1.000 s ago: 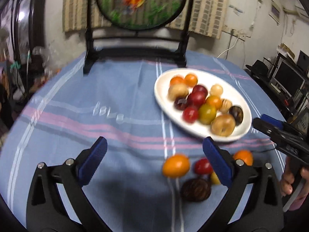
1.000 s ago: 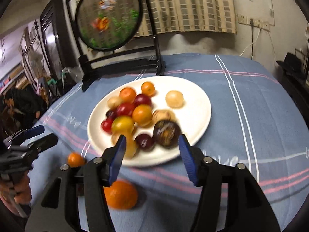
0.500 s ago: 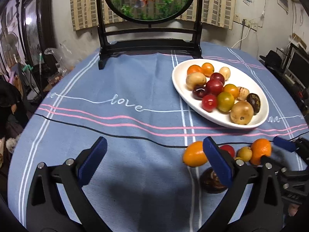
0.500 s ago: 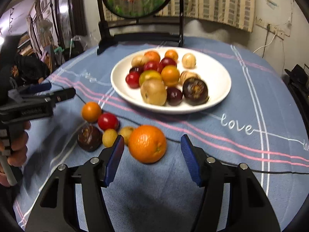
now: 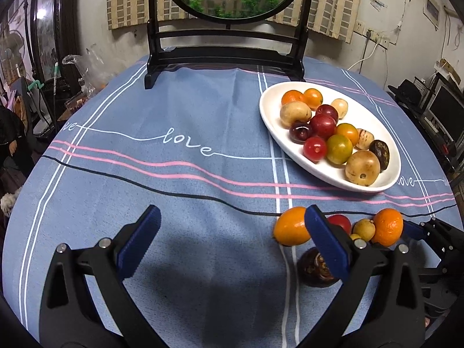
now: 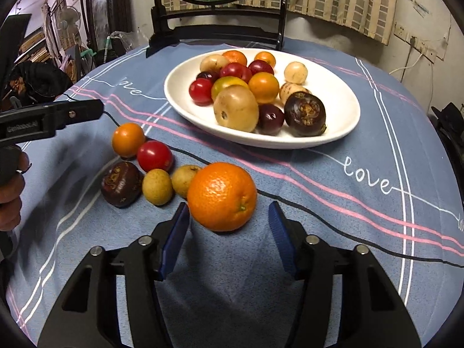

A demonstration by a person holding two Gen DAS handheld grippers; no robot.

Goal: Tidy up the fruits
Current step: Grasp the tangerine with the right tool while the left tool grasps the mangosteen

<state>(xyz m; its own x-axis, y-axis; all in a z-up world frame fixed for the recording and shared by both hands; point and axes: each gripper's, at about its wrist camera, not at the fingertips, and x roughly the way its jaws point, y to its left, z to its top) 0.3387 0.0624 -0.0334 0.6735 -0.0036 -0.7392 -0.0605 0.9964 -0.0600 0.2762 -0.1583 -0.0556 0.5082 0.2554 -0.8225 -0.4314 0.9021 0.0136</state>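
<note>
The right gripper [image 6: 229,232] has closed in on the orange [image 6: 221,197] since a moment ago, so the fruit now sits at the mouth of its spread jaws, the left pad just beside the peel — whether it touches is unclear. The left gripper [image 5: 229,242] hangs with jaws wide apart over bare blue tablecloth [image 5: 179,194], open room ahead and to its left. Five smaller fruits cluster beside the orange, near the white plate [image 6: 342,121] — its rim well clear of them.
</note>
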